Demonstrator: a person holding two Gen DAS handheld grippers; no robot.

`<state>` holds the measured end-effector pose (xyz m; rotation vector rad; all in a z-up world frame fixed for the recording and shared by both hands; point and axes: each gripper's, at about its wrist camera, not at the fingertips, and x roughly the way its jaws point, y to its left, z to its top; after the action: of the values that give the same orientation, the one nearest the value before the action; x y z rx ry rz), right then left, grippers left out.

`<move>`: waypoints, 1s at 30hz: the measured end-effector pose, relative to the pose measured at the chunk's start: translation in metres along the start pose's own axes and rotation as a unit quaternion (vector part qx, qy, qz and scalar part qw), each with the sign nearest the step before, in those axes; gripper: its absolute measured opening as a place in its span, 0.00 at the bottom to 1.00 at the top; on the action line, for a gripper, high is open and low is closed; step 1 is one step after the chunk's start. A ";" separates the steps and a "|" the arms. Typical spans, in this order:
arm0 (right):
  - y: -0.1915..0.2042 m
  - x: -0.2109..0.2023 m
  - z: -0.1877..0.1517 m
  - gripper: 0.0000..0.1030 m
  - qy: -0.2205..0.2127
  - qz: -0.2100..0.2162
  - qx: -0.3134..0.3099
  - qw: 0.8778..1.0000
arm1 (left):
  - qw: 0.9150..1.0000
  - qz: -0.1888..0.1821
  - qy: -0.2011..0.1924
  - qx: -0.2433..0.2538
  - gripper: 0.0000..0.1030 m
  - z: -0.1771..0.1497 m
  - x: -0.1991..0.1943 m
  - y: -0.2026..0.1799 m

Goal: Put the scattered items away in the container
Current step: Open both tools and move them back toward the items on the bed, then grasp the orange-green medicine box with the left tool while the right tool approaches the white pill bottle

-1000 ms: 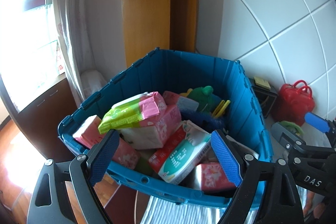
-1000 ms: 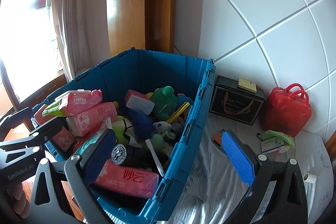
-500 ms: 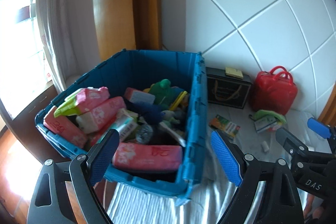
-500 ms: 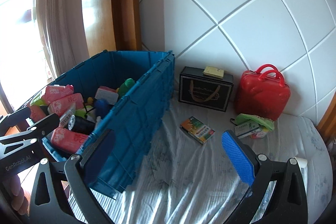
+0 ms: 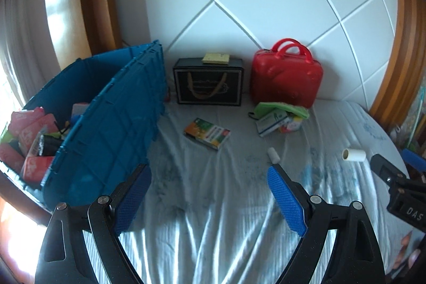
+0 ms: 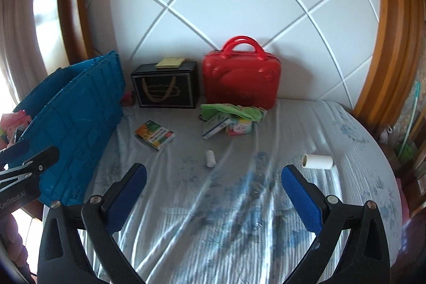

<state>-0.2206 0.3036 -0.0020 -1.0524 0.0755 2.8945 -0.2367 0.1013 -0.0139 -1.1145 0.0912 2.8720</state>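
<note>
A blue plastic crate (image 5: 111,129) (image 6: 74,124) sits at the left of the bed, filled with pink tissue packs (image 5: 29,124) and other items. On the sheet lie an orange-green box (image 5: 207,133) (image 6: 155,134), a small white bottle (image 5: 273,155) (image 6: 210,158), a white roll (image 5: 354,155) (image 6: 317,161) and a pile under a green cloth (image 5: 279,116) (image 6: 229,116). My left gripper (image 5: 210,193) is open and empty above the bare sheet. My right gripper (image 6: 213,193) is likewise open and holds nothing.
A black gift box (image 5: 208,81) (image 6: 166,85) with a yellow pad on top and a red case (image 5: 286,76) (image 6: 241,76) stand against the white padded headboard (image 5: 253,4). Wooden frame posts flank the headboard. The bed edge falls away at the right.
Both grippers have swung to the right, away from above the crate and out over the bed. The crate has slid to the left side of both views; both grippers stay open.
</note>
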 end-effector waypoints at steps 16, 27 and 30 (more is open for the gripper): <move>-0.064 0.107 -0.034 1.00 0.095 -0.042 0.071 0.992 | 0.993 0.002 0.117 0.012 0.87 -0.029 0.157 0.000; -0.010 0.247 -0.055 1.00 0.187 0.043 0.021 0.981 | 0.980 0.044 0.191 -0.043 0.87 -0.043 0.255 0.018; -0.002 0.274 -0.053 0.98 0.195 0.055 0.006 0.979 | 0.978 0.047 0.199 -0.049 0.87 -0.040 0.278 0.016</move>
<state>-0.3964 0.3135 -0.2189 -1.6483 0.1730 2.7273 -0.4159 0.0916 -0.2307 -1.7356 0.0207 2.7096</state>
